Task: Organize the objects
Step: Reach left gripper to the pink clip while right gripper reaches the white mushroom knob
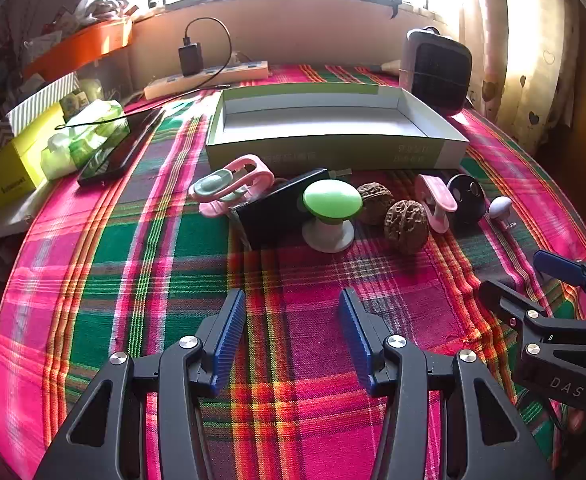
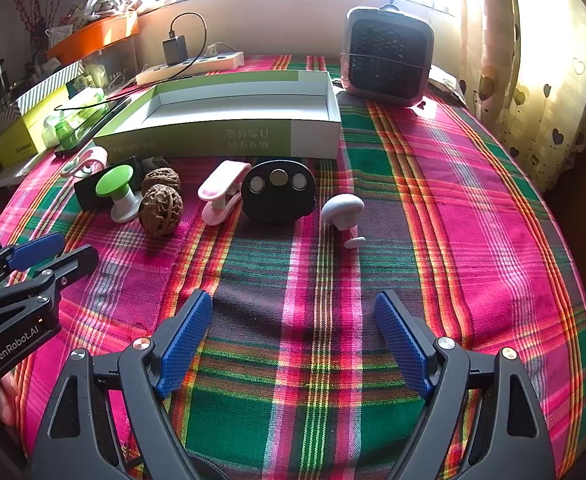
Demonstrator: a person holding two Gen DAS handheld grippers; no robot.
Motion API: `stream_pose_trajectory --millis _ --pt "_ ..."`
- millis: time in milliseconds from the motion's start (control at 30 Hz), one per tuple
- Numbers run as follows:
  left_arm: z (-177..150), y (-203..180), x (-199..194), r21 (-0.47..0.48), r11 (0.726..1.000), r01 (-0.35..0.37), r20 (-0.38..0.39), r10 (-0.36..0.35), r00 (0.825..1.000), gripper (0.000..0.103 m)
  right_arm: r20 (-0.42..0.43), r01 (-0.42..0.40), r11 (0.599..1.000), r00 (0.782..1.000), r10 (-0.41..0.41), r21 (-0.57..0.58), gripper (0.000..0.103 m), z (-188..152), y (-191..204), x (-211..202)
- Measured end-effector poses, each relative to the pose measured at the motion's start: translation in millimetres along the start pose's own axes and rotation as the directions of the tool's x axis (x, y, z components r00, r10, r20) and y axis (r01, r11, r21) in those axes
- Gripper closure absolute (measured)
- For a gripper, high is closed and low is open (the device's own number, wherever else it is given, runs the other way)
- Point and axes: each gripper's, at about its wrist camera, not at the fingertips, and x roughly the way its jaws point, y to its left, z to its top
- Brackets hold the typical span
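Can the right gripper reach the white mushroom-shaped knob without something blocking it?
Probably yes. The right gripper is open, and only bare cloth lies between it and the white knob, which stands apart from the black disc.

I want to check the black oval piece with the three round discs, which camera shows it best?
The right wrist view. There the black oval piece faces the camera, near centre, with all three discs visible. In the left wrist view it sits far right, partly hidden behind the pink clip, and the discs are hard to make out.
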Motion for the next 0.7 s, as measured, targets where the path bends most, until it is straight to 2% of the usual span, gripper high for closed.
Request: stream_pose_trajectory --millis 433,700 --pt "1 0 0 0.0 1.0 0.001 0.0 -0.001 1.0 0.057 0.0 0.0 1.0 1.0 0.0 0.001 0.019 -2 -3 -1" --pt "3 14 0 0.012 0.996 0.087 -0.009 -0.087 0.996 0.057 -0.003 -0.038 0.998 0.999 0.038 -0.042 0.019 -2 -7 -1"
